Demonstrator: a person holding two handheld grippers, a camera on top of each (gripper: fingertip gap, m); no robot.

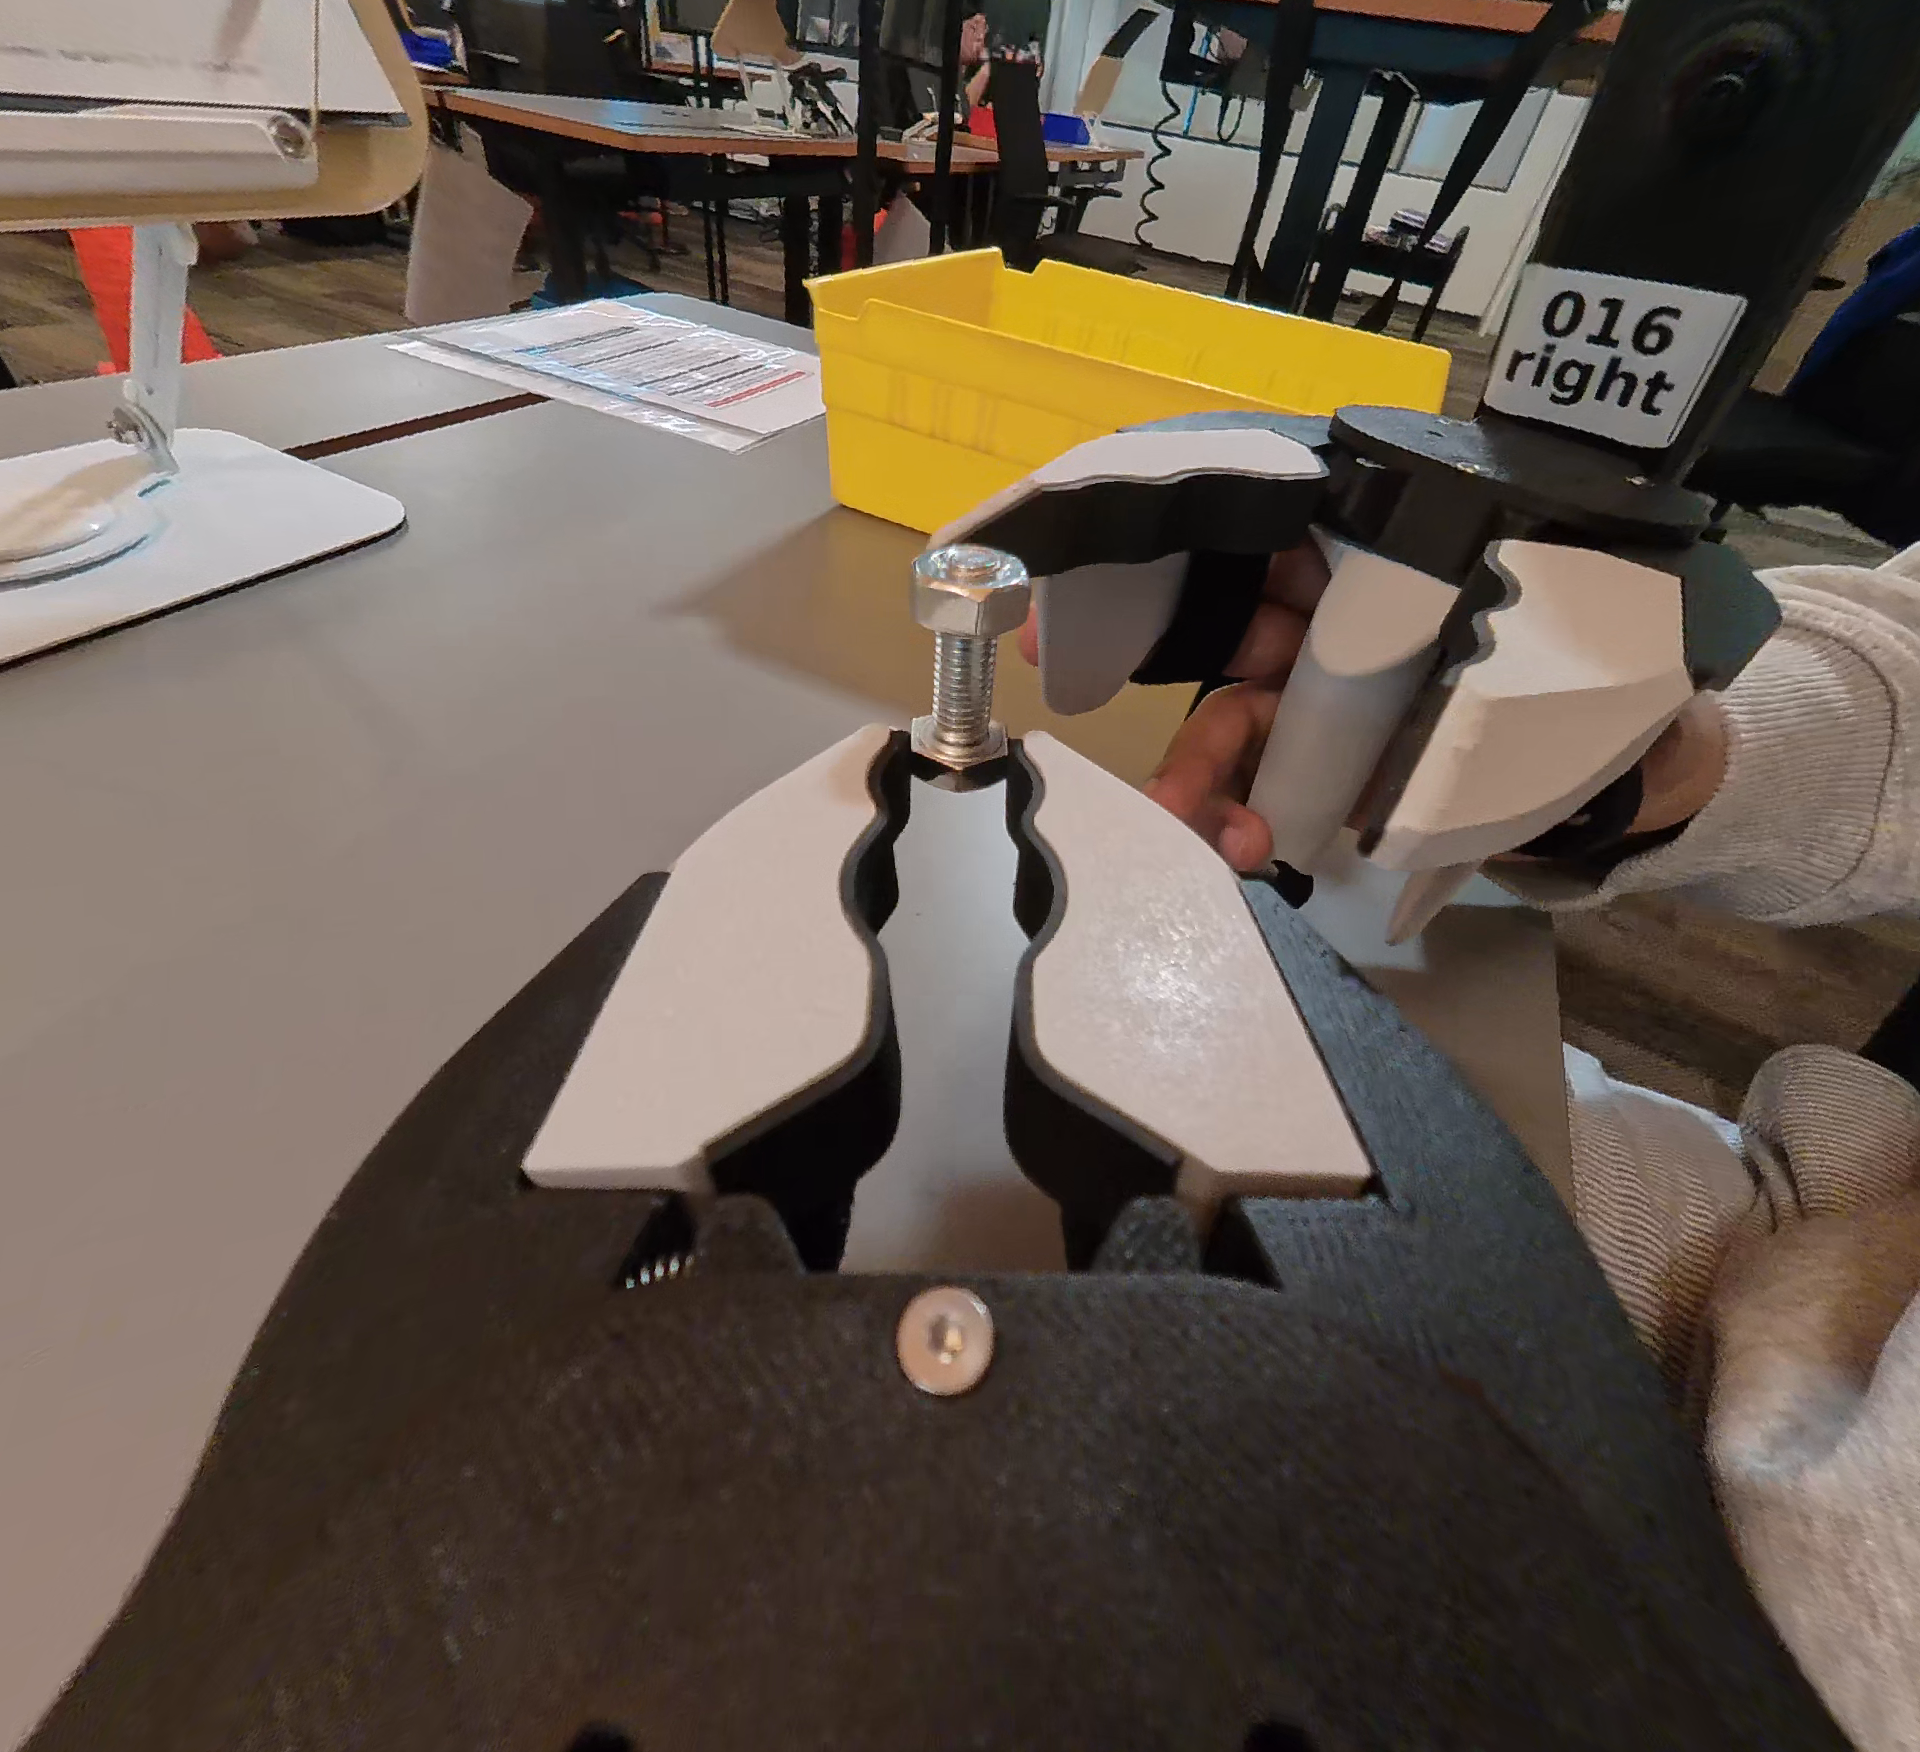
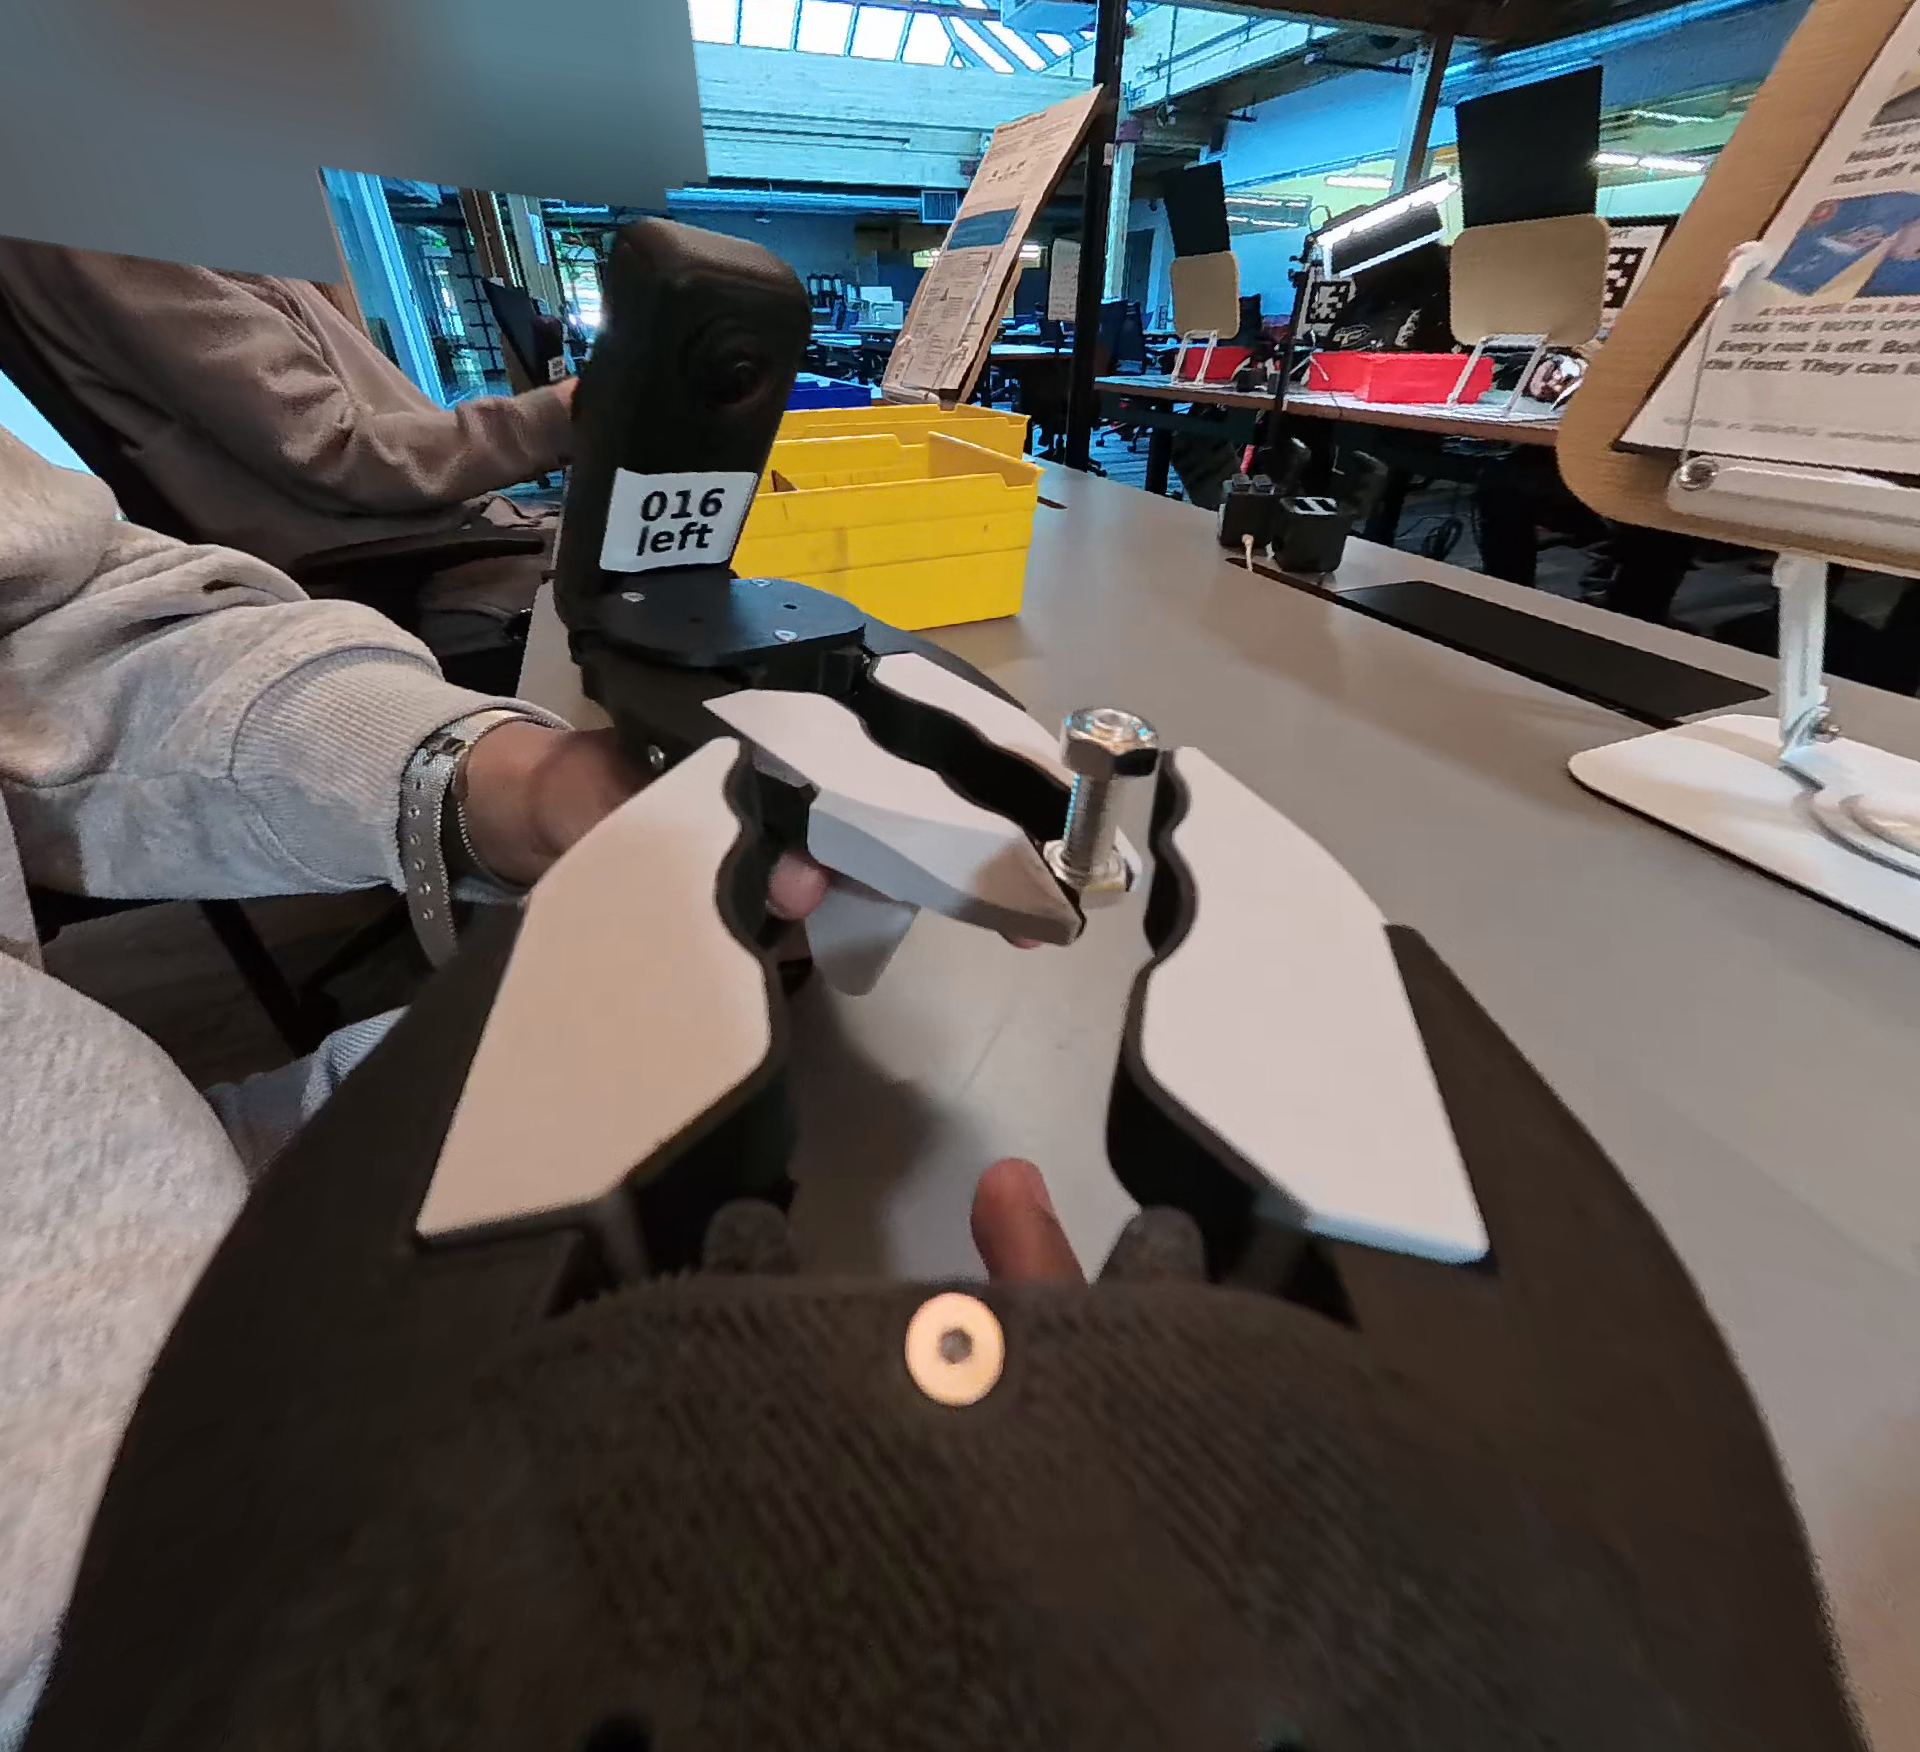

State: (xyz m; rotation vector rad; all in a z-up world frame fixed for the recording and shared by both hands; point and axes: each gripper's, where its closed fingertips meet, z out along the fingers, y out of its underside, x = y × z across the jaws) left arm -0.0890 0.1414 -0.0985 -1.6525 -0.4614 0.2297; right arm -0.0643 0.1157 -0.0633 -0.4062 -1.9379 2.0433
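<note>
A steel bolt [image 1: 962,674] stands upright with a hex nut [image 1: 968,585] at its top end. My left gripper [image 1: 958,755] is shut on the bolt's lower hex end and holds it above the grey table [image 1: 364,819]. My right gripper [image 2: 945,767] is open. Its right finger [image 2: 1247,975] stands right beside the nut [image 2: 1110,738] and the left finger is well apart from it. In the left wrist view the right gripper [image 1: 1013,611] comes in from the right, with its upper fingertip touching the nut's top. The left gripper [image 2: 1081,892] also shows in the right wrist view, clamped on the bolt [image 2: 1096,814].
A yellow bin [image 1: 1039,372] stands on the table behind the bolt, and it shows in the right wrist view [image 2: 894,518] too. A document stand on a white base [image 1: 187,518] is at the left. A sleeved sheet [image 1: 644,362] lies at the back. Small black boxes [image 2: 1288,523] sit farther off. Across from one pair of fingers to the other is roughly 4 cm.
</note>
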